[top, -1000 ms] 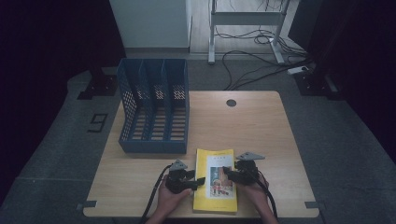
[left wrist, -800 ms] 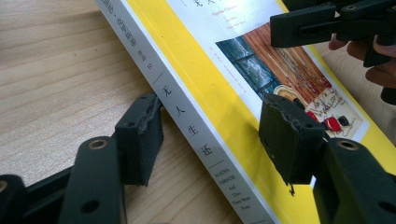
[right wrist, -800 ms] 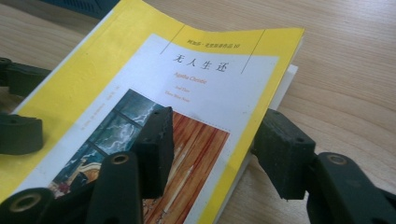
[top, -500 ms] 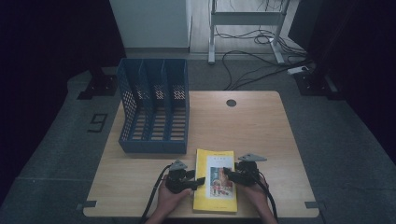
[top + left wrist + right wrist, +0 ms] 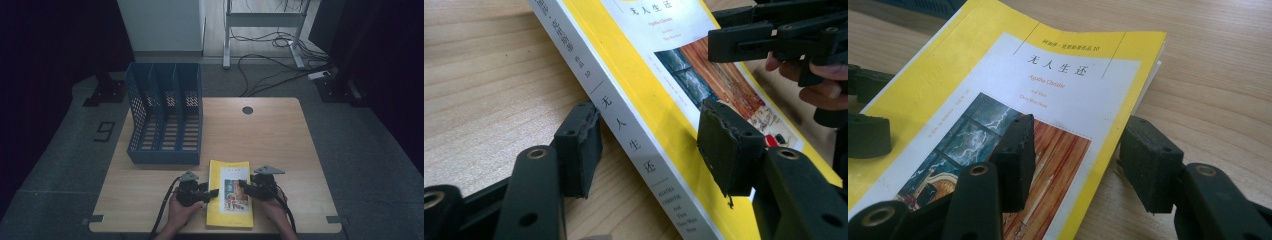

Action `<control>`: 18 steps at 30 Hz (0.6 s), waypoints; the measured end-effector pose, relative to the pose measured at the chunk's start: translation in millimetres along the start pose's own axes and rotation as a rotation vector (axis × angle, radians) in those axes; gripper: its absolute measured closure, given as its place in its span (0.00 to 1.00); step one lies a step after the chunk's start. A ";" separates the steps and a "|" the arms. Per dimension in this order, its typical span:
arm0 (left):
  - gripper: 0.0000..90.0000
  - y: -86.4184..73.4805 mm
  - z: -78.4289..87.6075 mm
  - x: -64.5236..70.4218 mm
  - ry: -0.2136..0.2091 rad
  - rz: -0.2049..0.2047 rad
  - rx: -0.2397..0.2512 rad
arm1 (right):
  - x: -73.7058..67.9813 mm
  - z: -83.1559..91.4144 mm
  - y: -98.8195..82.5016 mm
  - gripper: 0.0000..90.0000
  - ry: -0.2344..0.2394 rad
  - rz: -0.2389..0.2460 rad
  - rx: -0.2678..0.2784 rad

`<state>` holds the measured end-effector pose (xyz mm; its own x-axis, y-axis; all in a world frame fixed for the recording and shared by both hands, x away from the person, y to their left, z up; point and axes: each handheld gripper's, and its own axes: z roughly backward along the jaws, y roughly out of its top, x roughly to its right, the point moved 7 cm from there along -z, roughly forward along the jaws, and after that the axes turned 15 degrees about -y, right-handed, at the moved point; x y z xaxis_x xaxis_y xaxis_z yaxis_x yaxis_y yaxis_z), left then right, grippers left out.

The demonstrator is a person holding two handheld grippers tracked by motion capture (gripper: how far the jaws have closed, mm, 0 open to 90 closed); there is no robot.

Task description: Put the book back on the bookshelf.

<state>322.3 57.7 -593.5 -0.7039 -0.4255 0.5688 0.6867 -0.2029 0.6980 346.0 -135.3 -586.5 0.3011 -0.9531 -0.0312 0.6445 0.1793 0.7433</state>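
yellow book [image 5: 230, 200] lies flat on the counter [image 5: 280, 140], near its front edge, between the two claws. left claw [image 5: 214, 193] sits at the book's spine side: seen in the left claw view, one jaw rests on the counter just beside the white spine and the other stands over the yellow cover; the jaws have just been closing, with the spine edge between them, pads not seen pressing, so jaws apart. right claw [image 5: 241, 186] sits at the book's opposite long edge: one jaw over the cover picture, the other on the counter just outside the page edge, jaws apart, edge between them, contact not confirmed. blue file rack [image 5: 165, 120] stands beyond the left claw, well apart from the book. each claw is held by a hand [image 5: 179, 214].
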 end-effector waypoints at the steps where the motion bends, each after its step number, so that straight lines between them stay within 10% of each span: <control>1: 0.48 -0.1 -0.1 0.1 -0.008 0.005 0.001 | -0.7 0.0 -0.1 0.53 0.004 0.002 -0.001; 18: 0.59 1.7 8.3 4.5 -0.060 0.003 0.021 | -9.0 2.1 0.2 0.54 0.020 0.039 0.005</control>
<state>318.8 62.8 -586.2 -0.7120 -0.3721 0.5955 0.6852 -0.1827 0.7051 341.9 -127.2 -584.7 0.3402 -0.9402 -0.0156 0.6286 0.2151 0.7474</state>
